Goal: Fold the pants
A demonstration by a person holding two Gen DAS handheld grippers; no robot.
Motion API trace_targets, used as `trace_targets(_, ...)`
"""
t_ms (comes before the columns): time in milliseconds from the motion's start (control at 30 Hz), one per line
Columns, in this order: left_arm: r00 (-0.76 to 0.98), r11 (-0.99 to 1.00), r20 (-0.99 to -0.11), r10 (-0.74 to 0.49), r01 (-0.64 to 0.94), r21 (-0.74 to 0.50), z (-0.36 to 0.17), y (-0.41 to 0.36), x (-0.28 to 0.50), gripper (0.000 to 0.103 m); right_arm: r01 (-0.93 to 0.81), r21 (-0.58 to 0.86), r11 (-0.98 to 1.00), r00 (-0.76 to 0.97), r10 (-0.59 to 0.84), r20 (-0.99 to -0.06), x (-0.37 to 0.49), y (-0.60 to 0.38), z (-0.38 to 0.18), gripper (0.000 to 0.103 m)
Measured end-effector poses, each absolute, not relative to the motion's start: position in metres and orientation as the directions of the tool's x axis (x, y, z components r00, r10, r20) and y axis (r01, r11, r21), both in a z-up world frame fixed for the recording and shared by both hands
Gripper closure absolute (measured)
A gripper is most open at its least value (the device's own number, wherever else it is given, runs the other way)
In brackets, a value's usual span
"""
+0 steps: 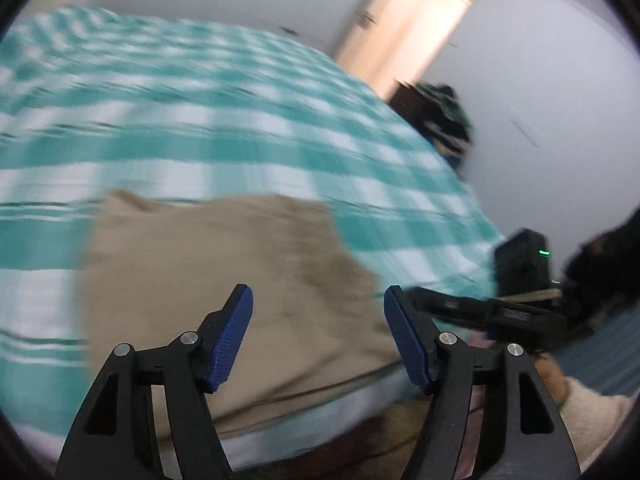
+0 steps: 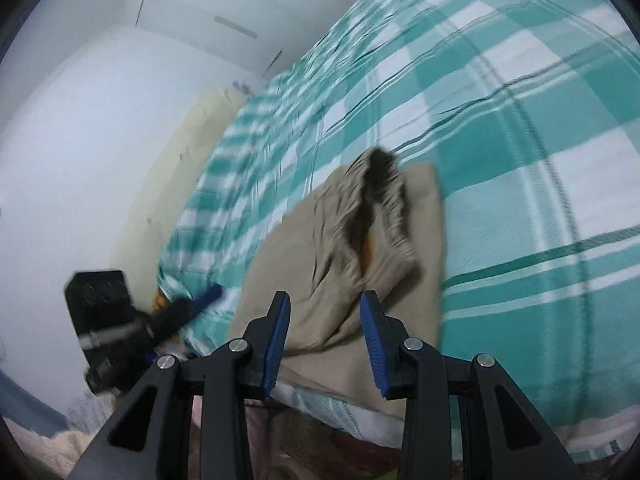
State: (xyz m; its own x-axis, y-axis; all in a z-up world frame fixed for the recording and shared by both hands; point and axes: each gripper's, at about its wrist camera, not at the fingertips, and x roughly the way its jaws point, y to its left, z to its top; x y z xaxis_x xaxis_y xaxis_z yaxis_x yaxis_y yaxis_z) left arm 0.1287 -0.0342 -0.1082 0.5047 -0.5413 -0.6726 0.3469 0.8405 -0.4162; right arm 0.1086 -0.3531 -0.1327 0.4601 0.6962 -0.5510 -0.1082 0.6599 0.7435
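Beige pants [image 1: 240, 280] lie folded on a teal and white checked bed sheet [image 1: 200, 100] near the bed's front edge. In the right wrist view the pants [image 2: 312, 248] show their ribbed elastic waistband [image 2: 384, 216] on top, gaping open. My left gripper [image 1: 318, 312] is open and empty just above the pants' near part. My right gripper [image 2: 324, 320] is open and empty over the pants' near edge. The right gripper's body shows at the right of the left wrist view [image 1: 500, 312], and the left gripper's body shows at the left of the right wrist view [image 2: 120, 320]. Both views are motion-blurred.
The bed [image 2: 520, 160] fills most of both views, with its front edge [image 2: 340, 408] just below the grippers. A white wall [image 2: 80, 120] and a cream pillow or mattress edge [image 2: 180, 152] stand at the left. A dark pile of items [image 1: 440, 120] sits past the bed's far corner.
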Motion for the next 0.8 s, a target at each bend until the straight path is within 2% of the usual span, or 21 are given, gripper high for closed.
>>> trace_targets(67,0.561,0.888,-0.688,-0.46,0.292,-0.356,-0.113,-0.002,0.121,0.034,-0.187,0.633,0.751,0.452,0.638,-0.623,0.113,-0.333,-0.119,0.066)
trace_targets(167,0.578,0.926,-0.724,-0.377,0.208,-0.316,-0.136,0.03,0.118,0.037,-0.174,0.567,0.805,0.399,0.584,-0.707,0.131,-0.323,-0.12,0.067)
trace_targets(400,0.56,0.918,-0.732,-0.388,0.167,-0.359,-0.172,0.052,0.102,0.049,-0.281,0.426,0.86,0.319,0.502,-0.804,0.17,-0.294,-0.128,0.067)
trace_targets(433,0.552,0.92,-0.739,-0.386,0.174,-0.351,-0.176,0.049,0.099,0.05,-0.3,0.432,0.85,0.268,0.51,-0.817,0.178,-0.289,-0.135,0.073)
trace_targets(467,0.551,0.925,-0.746,-0.375,0.176,-0.336,-0.178,0.048,0.099,0.051,-0.318,0.416,0.852,0.244,0.498,-0.832,0.18,-0.286,-0.138,0.093)
trace_targets(533,0.557,0.926,-0.741,-0.375,0.182,-0.331,-0.175,0.046,0.098,0.051,-0.375,0.359,0.855,0.239,0.463,-0.853,0.182,-0.279,-0.129,0.096)
trace_targets(667,0.561,0.922,-0.732,-0.386,0.218,-0.319,-0.174,0.038,0.096,0.051,-0.381,0.345,0.858,0.298,0.467,-0.833,0.178,-0.297,-0.099,0.096)
trace_targets(800,0.511,0.936,-0.789,-0.34,0.263,-0.233,-0.193,0.014,0.102,0.052,-0.293,0.351,0.89,0.247,0.425,-0.871,0.184,-0.308,-0.142,0.096)
